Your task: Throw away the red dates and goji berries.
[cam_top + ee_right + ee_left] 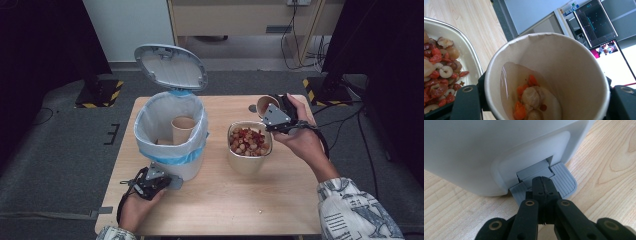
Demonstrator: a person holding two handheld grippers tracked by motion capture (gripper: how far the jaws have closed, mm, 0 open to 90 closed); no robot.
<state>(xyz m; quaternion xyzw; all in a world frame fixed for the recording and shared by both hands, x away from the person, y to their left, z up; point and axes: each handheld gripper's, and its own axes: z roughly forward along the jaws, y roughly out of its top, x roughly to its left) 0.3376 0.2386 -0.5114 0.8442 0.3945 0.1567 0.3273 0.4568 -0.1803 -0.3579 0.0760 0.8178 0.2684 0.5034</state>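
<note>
A second paper cup (183,128) stands inside the bin; monitors (596,22) glow beyond the table (220,200).

— What sort of place is this?

— A lab or test room. The small light wooden table (220,200) stands alone on grey carpet, with black-and-yellow hazard-striped stand bases (102,93) at either side.

— Anything else?

— Loose black cables (295,47) trail along the floor, and lit computer monitors (596,21) sit behind.

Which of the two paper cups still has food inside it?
The paper cup clamped in the right gripper, holding a few leftover pieces; the other cup stands inside the bin.
</note>
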